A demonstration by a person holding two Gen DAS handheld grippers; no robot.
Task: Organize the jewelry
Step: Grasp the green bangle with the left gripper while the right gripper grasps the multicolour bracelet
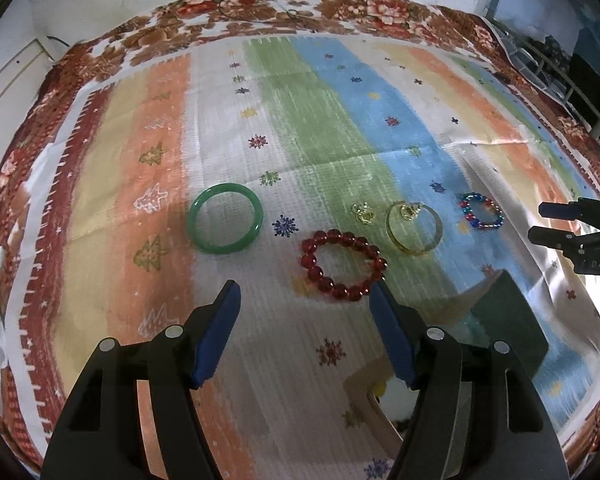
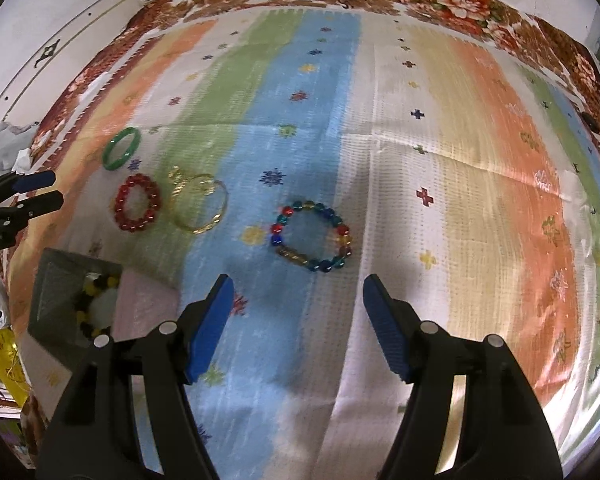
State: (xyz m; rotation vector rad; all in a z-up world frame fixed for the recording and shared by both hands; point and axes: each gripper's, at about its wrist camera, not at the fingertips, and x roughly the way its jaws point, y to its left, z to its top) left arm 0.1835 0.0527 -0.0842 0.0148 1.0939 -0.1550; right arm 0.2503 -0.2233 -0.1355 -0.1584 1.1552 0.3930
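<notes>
Blue ribbed claw (image 2: 298, 292) — glossy round beads (image 2: 311, 235)

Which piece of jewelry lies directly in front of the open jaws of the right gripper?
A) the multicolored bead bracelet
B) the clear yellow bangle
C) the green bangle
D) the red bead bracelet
A: in the right wrist view the multicolored bead bracelet lies on the blue stripe just ahead of the right gripper, while the green bangle, red bead bracelet and clear yellow bangle lie far off to its left.
</notes>
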